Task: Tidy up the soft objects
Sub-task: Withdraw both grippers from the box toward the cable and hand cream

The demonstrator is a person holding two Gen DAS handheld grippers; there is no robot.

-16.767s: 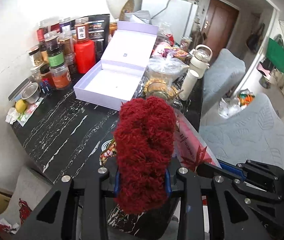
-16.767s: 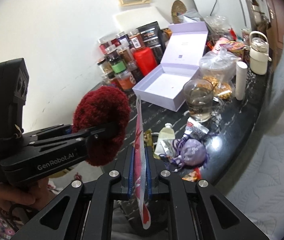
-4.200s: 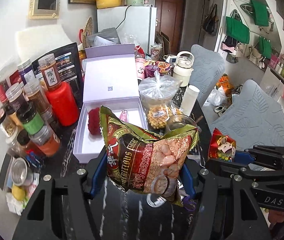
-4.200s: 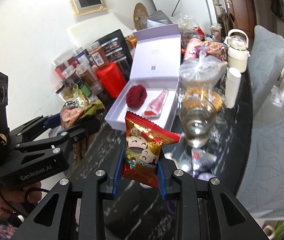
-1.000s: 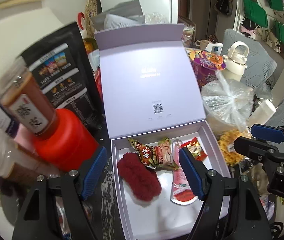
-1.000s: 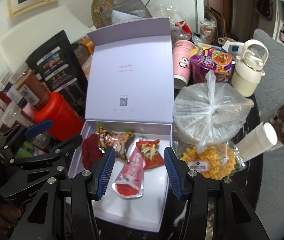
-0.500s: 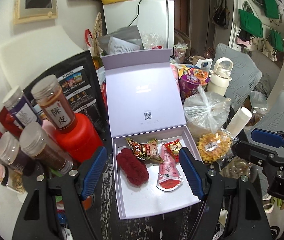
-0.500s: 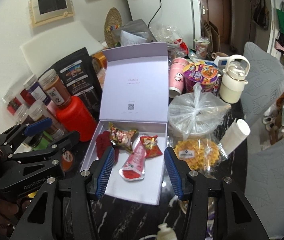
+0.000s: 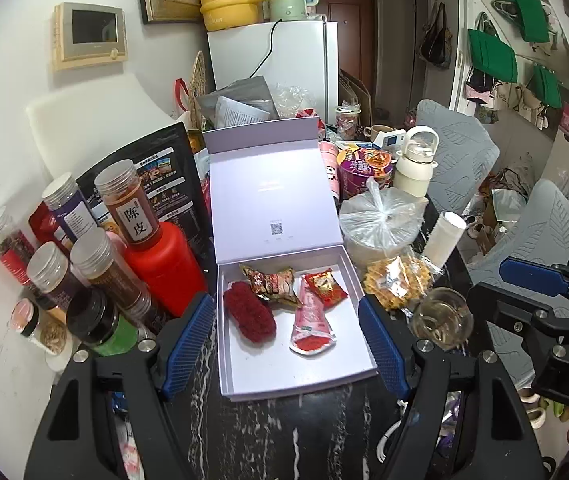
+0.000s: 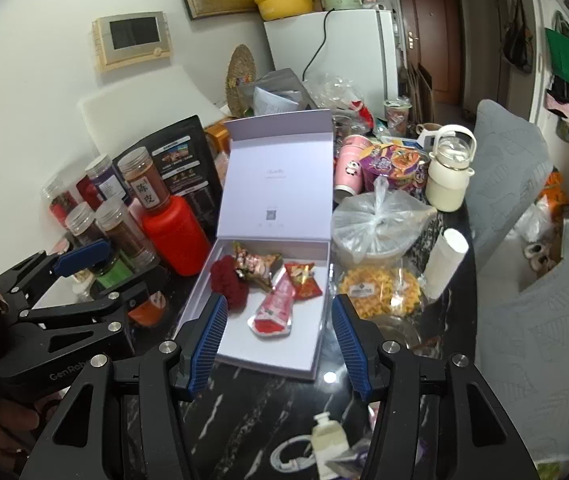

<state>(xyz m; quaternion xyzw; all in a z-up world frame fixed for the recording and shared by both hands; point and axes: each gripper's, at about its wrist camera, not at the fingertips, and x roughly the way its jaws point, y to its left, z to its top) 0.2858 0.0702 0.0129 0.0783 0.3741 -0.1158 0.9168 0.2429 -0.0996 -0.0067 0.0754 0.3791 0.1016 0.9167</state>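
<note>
- Left tool [image 9: 286,344] apart and empty, blue pads framing the lilac box [image 9: 296,376] from above.
- Right tool [image 10: 278,340] also empty, jaws opening, nothing between the pads; hovering over the near edge of the same box.
- Box open on the black marbled surface [image 9: 268,432], lid [image 9: 272,196] standing upright at the back.
- Four soft things lying inside, in the half of the tray nearer the lid: dark red fluffy piece [image 9: 249,312] at the left, touching the brown-green snack packet [image 9: 272,282] behind it.
- Pink-and-red pouch [image 9: 310,326] lying lengthwise in the middle, small red-gold snack bag [image 9: 326,286] just beside its far end at the right.
- Near half of the tray bare.
- Left of the box: red plastic canister [image 9: 160,264] with a clear spice jar [image 9: 128,200] on top, more jars [image 9: 96,264] crowded beside it, a black printed pouch [image 9: 164,168] leaning behind.
- Right of the box: knotted clear plastic bag [image 9: 380,224], packet of yellow waffle snacks [image 9: 396,280], glass cup [image 9: 440,316], white cylinder [image 9: 442,240], cream kettle-shaped bottle [image 9: 414,168].
- In the right wrist view, a small white bottle [image 10: 326,440] and a white cable [image 10: 288,456] on the surface just below the tool.
- In that same view, a person's hand [image 10: 8,412] gripping the left tool's handle at the lower left.
</note>
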